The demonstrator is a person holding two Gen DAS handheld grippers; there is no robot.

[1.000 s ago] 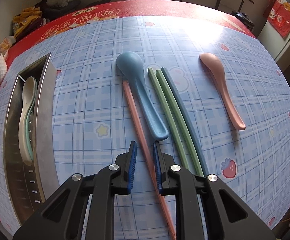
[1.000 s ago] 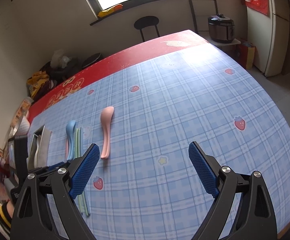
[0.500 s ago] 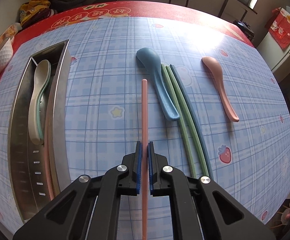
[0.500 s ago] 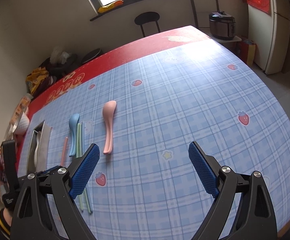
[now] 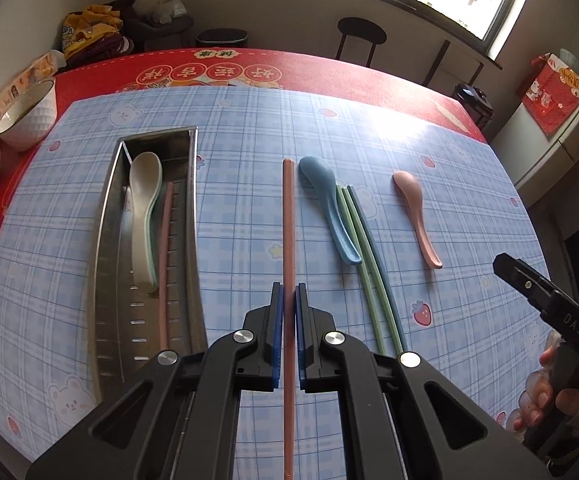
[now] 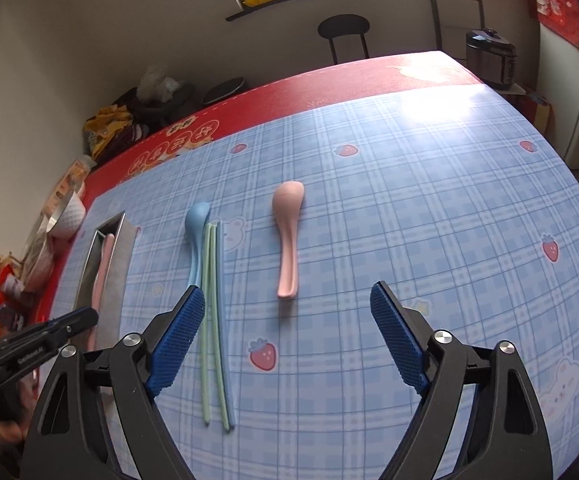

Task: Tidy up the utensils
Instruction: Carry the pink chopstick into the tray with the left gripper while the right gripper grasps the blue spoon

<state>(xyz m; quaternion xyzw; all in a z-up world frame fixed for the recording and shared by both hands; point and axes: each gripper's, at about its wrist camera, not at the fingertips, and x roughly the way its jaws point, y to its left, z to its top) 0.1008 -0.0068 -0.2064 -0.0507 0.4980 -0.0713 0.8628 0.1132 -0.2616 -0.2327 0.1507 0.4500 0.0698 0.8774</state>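
I have the pink chopstick [image 5: 288, 216] pinched between the closed pads of my left gripper [image 5: 288, 312], gripped somewhere past its middle so that a long stretch runs forward beyond the fingertips and the rest runs back under the body of the tool. Its long axis lies straight along the gripper's own line, tip pointing away from me toward the far red edge of the table [image 5: 249, 76], and it looks lifted clear of the cloth. The steel tray [image 5: 191, 200] is my landmark: the chopstick hangs to the right of it, roughly parallel to its long walls, with the blue spoon [image 5: 329, 208] and the green chopsticks [image 5: 365, 264] farther right again, and the pink spoon [image 6: 287, 236] beyond those. Inside the tray I see a white spoon [image 5: 143, 208] and another pink chopstick [image 5: 164, 248] lying lengthwise. To do this well, I judge I should carry left across the near wall, keep the stick parallel to the tray, lower it level beside its twin, and only then part the pads, so it does not pivot or bounce. My right gripper [image 6: 287, 340] is spread wide and holds nothing, hovering above the cloth near the pink spoon.
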